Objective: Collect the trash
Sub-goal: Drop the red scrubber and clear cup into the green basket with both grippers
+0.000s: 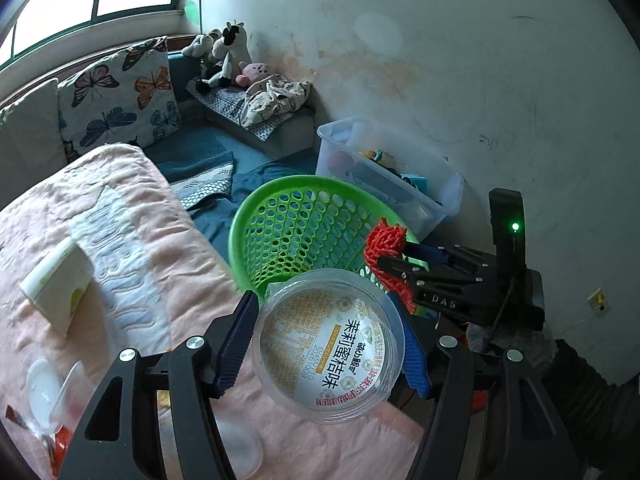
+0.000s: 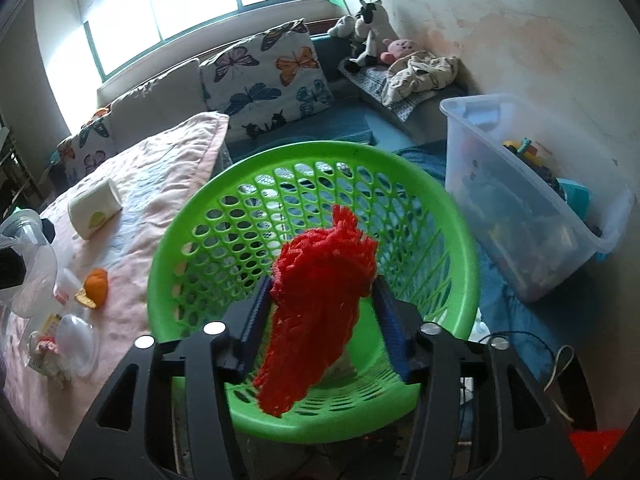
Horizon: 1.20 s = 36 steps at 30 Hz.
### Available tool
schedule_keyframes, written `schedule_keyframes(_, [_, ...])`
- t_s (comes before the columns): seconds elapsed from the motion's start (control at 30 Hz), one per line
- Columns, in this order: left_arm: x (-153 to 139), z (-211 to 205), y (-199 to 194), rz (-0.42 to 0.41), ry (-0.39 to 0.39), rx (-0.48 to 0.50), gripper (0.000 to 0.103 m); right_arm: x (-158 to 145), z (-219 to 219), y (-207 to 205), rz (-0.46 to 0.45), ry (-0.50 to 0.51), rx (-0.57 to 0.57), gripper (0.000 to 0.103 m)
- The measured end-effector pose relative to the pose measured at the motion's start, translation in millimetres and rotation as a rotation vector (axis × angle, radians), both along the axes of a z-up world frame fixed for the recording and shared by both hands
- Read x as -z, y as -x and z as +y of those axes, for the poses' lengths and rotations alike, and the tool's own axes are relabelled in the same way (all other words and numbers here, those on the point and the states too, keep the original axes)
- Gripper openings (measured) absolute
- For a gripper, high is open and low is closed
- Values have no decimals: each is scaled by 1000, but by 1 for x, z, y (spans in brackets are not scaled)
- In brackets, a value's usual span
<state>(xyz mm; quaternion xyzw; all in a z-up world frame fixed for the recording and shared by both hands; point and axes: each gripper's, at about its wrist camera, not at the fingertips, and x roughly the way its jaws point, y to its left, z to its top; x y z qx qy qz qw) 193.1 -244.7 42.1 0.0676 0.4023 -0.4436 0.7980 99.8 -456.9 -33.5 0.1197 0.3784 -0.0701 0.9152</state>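
My left gripper [image 1: 326,344] is shut on a clear plastic cup [image 1: 320,364] with a printed foil lid, held over the pink blanket just short of the green basket [image 1: 280,208]. Above the basket's right rim hangs my right gripper [image 1: 400,258]. In the right wrist view the right gripper [image 2: 320,312] stands open over the green basket [image 2: 280,156], and a red mesh net [image 2: 316,292] hangs between its blue fingers [image 2: 256,320]. The net looks blurred and a gap shows on its right side. The basket's bottom is mostly hidden behind the net.
The pink blanket [image 2: 152,184] holds a white carton [image 2: 94,208], an orange peel [image 2: 96,284] and clear plastic cups [image 2: 76,340]. A clear storage bin [image 2: 532,216] of toys stands right of the basket. Butterfly pillows [image 2: 264,76] and plush toys [image 2: 368,28] lie behind.
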Motion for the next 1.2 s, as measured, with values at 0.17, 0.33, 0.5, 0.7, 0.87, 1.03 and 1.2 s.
schedule_keyframes(0.17, [3, -21, -3, 11, -10, 9, 63, 0, -9, 7, -14, -9, 22, 65])
schedule_keyframes(0.33, [11, -43, -8, 38, -24, 7, 63, -3, -17, 20, -33, -19, 32, 65])
schedule_keyframes(0.5, [24, -66, -12, 75, -39, 5, 63, -8, -20, 37, -62, -28, 42, 67])
schedule_keyframes(0.7, [38, -87, -13, 107, -61, 16, 63, -12, -23, 53, -81, -41, 51, 68])
schedule_keyframes(0.87, [44, -101, -13, 134, -62, 19, 63, -11, -26, 64, -82, -47, 61, 68])
schedule_keyframes(1.03, [46, -105, -9, 149, -43, 27, 78, -11, -25, 70, -82, -53, 66, 68])
schedule_keyframes(1.2, [38, -95, 0, 113, -34, 15, 78, -12, -18, 74, -87, -63, 55, 68])
